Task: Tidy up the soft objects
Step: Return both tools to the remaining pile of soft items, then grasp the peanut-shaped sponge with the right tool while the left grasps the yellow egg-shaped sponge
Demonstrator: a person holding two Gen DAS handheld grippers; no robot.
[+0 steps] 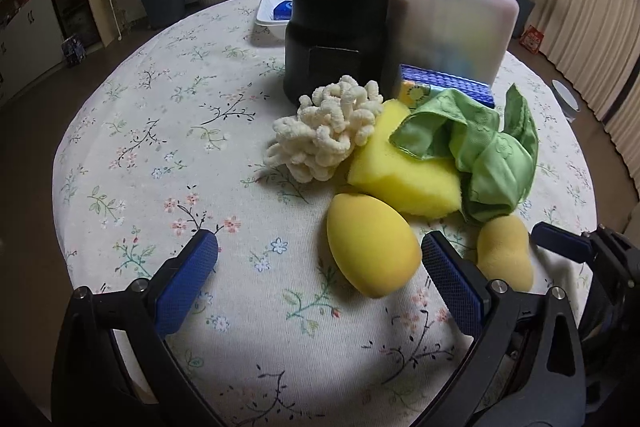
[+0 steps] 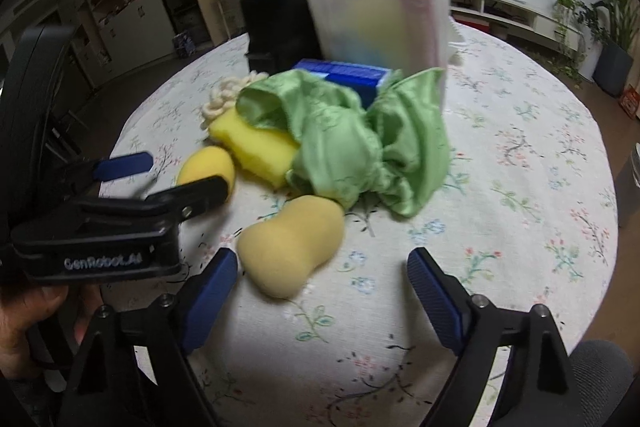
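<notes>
A yellow egg-shaped sponge (image 1: pixel 372 245) lies on the floral tablecloth between the fingers of my open left gripper (image 1: pixel 320 267), close to the right-hand pad. A beige gourd-shaped sponge (image 2: pixel 292 247) lies between the fingers of my open right gripper (image 2: pixel 324 279), nearer the left-hand pad. Just behind them sit a yellow block sponge (image 1: pixel 400 171), a cream noodle-pile sponge (image 1: pixel 324 131) and a crumpled green cloth (image 2: pixel 360 147) draped partly over the block. The two grippers are side by side.
A black container (image 1: pixel 336 27) and a translucent white box (image 1: pixel 452 23) stand behind the pile, with a blue box (image 1: pixel 448 83) at their foot. A white tray (image 1: pixel 266 13) sits at the far edge. The round table (image 1: pixel 160 131) drops off all round. A hand (image 2: pixel 36 323) holds the left gripper.
</notes>
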